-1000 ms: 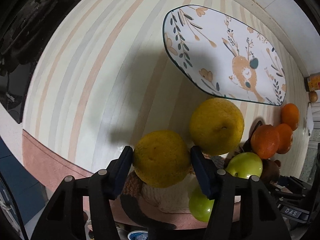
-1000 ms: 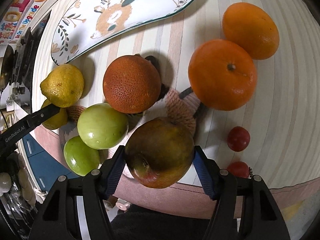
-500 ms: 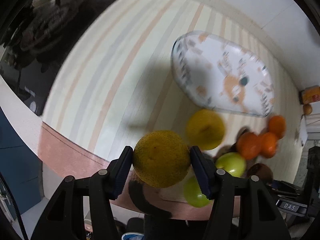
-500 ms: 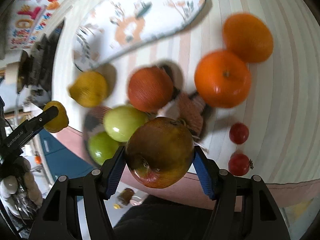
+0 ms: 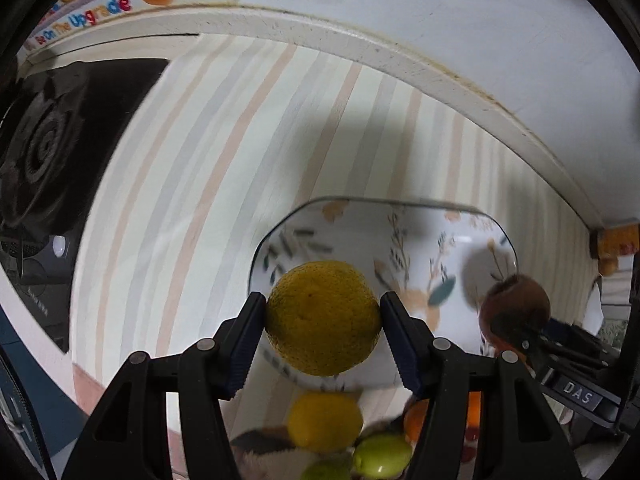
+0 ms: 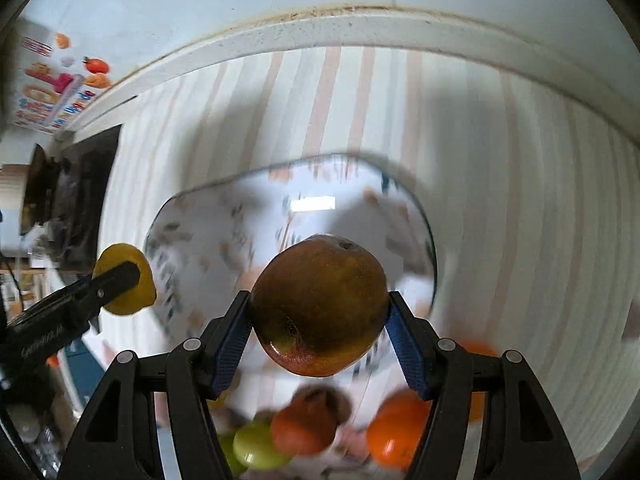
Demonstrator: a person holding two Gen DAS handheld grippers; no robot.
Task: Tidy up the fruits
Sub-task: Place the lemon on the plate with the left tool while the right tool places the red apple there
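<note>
two fruits carried over the plate, both at risk of slipping

the left gripper (image 5: 322, 320) is clamped on a rough-skinned yellow citrus (image 5: 322, 317), one pad on each flank, the fruit hanging clear of everything under it. the right gripper (image 6: 320, 307) pinches a brownish-red apple (image 6: 320, 306) the same way, its pads pressed to the sides of the round body. both fruits sit above the patterned oval plate (image 5: 400, 236), which lies on the striped cloth (image 5: 224, 152) near the back wall.

further out, the rest of the pile stays at the near edge: a second yellow fruit (image 5: 325, 421), a green apple (image 5: 382, 456) and oranges (image 6: 398, 435), all blurred. a dark stove top (image 5: 60, 152) lies off to the left.

risks, as i judge them: each fruit is round and held only across its widest part, so a quick tilt or a loosening of the pads high up could let it drop, bounce off the plate and roll across the cloth. the two grippers are near each other over the same plate, so lowering both at once could knock one fruit against the other or against the rim. a fruit set near the edge would likely roll off.
</note>
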